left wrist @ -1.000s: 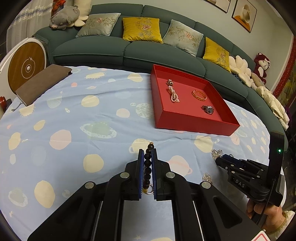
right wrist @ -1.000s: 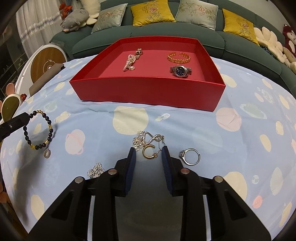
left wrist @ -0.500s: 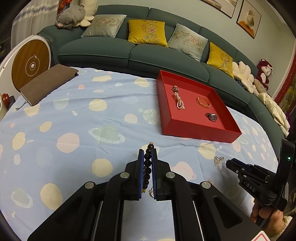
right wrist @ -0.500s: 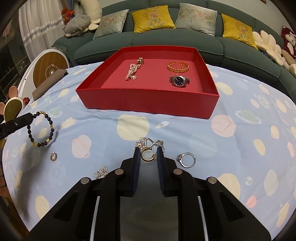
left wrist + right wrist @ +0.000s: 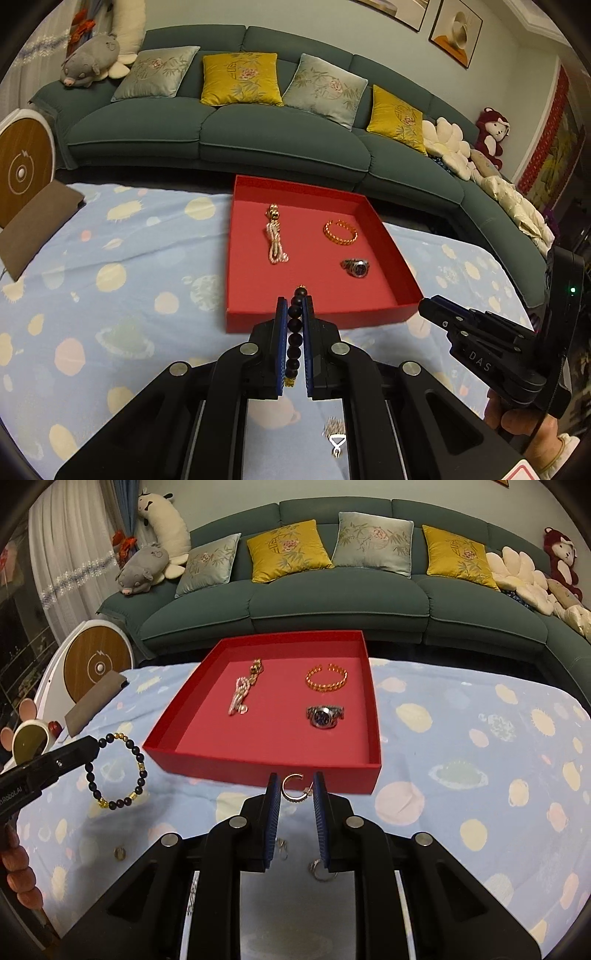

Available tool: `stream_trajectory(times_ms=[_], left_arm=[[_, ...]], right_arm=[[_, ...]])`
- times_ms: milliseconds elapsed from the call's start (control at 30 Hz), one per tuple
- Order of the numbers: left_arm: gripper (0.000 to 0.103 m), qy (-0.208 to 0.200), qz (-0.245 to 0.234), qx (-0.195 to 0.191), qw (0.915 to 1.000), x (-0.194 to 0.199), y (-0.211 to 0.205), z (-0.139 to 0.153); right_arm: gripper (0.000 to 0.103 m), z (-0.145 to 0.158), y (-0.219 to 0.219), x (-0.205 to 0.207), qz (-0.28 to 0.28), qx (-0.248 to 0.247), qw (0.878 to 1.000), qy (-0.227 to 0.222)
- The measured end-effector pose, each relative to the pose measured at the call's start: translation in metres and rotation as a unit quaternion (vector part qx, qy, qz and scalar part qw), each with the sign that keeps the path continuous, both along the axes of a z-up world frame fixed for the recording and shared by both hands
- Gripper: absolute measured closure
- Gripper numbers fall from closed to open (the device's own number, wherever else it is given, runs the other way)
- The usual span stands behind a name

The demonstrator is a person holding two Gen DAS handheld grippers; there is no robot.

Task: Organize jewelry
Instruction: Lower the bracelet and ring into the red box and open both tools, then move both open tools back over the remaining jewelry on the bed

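My left gripper [image 5: 294, 300] is shut on a black bead bracelet [image 5: 294, 332] with gold beads, which hangs as a loop [image 5: 116, 771] from the left gripper's tips [image 5: 92, 745] above the cloth, left of the tray. The right gripper [image 5: 294, 784] is shut on a gold hoop earring [image 5: 293, 790], lifted just in front of the red tray's near wall [image 5: 266, 771]. In the left wrist view the right gripper [image 5: 424, 308] hovers at the tray's near right corner. Inside the red tray [image 5: 317, 317] lie a pearl strand [image 5: 275, 238], a gold bangle [image 5: 340, 232] and a watch [image 5: 355, 266].
The table wears a light blue cloth with planet prints [image 5: 461, 746]. Loose pieces lie on it under the grippers: a ring [image 5: 322, 872], a small pendant [image 5: 119, 853], a silver brooch [image 5: 334, 428]. A brown notebook [image 5: 35, 225] sits far left; a green sofa [image 5: 280, 136] stands behind.
Both grippers have risen off the cloth and come closer to the red tray. The right jaws closed on the hoop earring and lifted it; the left still carries the bracelet.
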State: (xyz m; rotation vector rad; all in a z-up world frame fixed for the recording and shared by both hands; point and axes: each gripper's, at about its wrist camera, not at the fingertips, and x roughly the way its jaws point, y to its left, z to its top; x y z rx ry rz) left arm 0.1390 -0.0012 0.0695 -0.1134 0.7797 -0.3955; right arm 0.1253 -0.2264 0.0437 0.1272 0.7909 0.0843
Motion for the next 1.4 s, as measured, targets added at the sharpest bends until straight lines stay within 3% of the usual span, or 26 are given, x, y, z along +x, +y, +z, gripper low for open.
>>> stream_trajectory(times_ms=[133,333,533,833,900,933,967,1000,1233,1400], left_arm=[[0.098,-0.003,0.004,-0.002,1.0,0.041,-0.016,0.001],[0.098,0.023,0.022,0.003,0.9995,0.088,-0.029,-0.028],[0.098,0.037,0.026,0.01,0.9989,0.096,-0.03,-0.051],[0.098,0.046,0.025,0.015,0.9985,0.096,-0.035,-0.056],[0.093,0.047,0.031,0.014,0.9983,0.096,-0.035,-0.055],[0.083,0.048,0.034,0.011,0.9982,0.095,-0.033,-0.055],[0.062,0.047,0.041,0.011,0.998,0.095,-0.031,-0.052],[0.053,0.042,0.052,0.01,0.9977,0.093,-0.029,-0.048],[0.053,-0.011,0.053,0.023,0.9983,0.056,-0.015,-0.014],[0.049,0.002,0.062,0.01,0.9981,0.021,0.011,-0.011]], right_arm=[[0.086,0.007,-0.012,0.029,-0.011,0.007,1.0,-0.011],[0.086,-0.012,-0.014,0.063,-0.014,0.005,1.0,0.007],[0.086,-0.028,-0.009,0.077,-0.004,-0.007,1.0,0.022],[0.086,-0.038,-0.01,0.079,-0.006,-0.011,0.999,0.035],[0.084,-0.039,-0.009,0.079,-0.005,-0.014,0.999,0.038],[0.083,-0.039,-0.009,0.079,-0.006,-0.015,0.999,0.035],[0.076,-0.037,-0.008,0.079,-0.005,-0.012,0.999,0.031],[0.067,-0.033,-0.009,0.077,-0.008,-0.013,1.0,0.024],[0.064,0.001,-0.018,0.049,-0.025,0.004,0.999,-0.02],[0.064,0.011,-0.027,0.014,-0.037,0.014,0.999,-0.019]])
